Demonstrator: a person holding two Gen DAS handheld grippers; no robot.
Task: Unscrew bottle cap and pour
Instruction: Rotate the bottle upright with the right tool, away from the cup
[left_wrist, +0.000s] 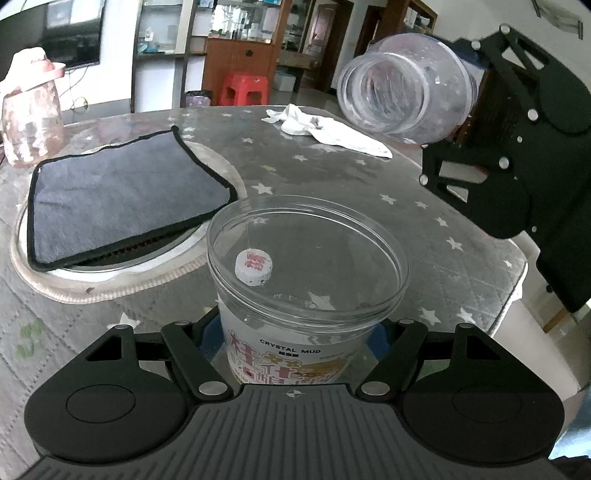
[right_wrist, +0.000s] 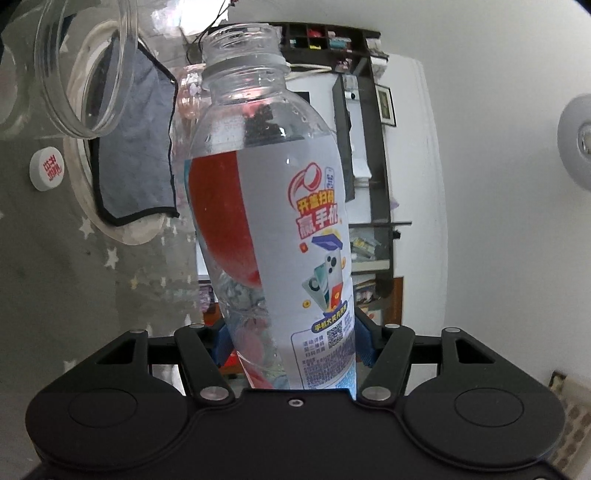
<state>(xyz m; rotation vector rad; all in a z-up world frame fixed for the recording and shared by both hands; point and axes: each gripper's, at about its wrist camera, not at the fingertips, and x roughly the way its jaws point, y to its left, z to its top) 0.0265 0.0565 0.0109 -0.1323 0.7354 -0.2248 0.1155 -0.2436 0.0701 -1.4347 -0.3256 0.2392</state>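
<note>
My left gripper (left_wrist: 295, 332) is shut on a clear plastic jar (left_wrist: 306, 280) labelled CRYSTAL MUD, upright, with its wide mouth open. My right gripper (right_wrist: 291, 339) is shut on a clear plastic bottle (right_wrist: 273, 206) with a red and white label and no cap. In the left wrist view the bottle (left_wrist: 402, 85) is tipped on its side, up and to the right of the jar, mouth toward the jar. The jar's rim (right_wrist: 88, 70) shows at top left in the right wrist view. The white cap (right_wrist: 47, 168) with red print lies on the table; it shows through the jar (left_wrist: 254, 266).
A grey cloth with black edging (left_wrist: 125, 195) lies on a round glass inset at left. A crumpled white cloth (left_wrist: 328, 129) lies at the far side of the star-patterned table (left_wrist: 369, 206). A pinkish glass pitcher (left_wrist: 31, 114) stands at far left. The table edge runs at right.
</note>
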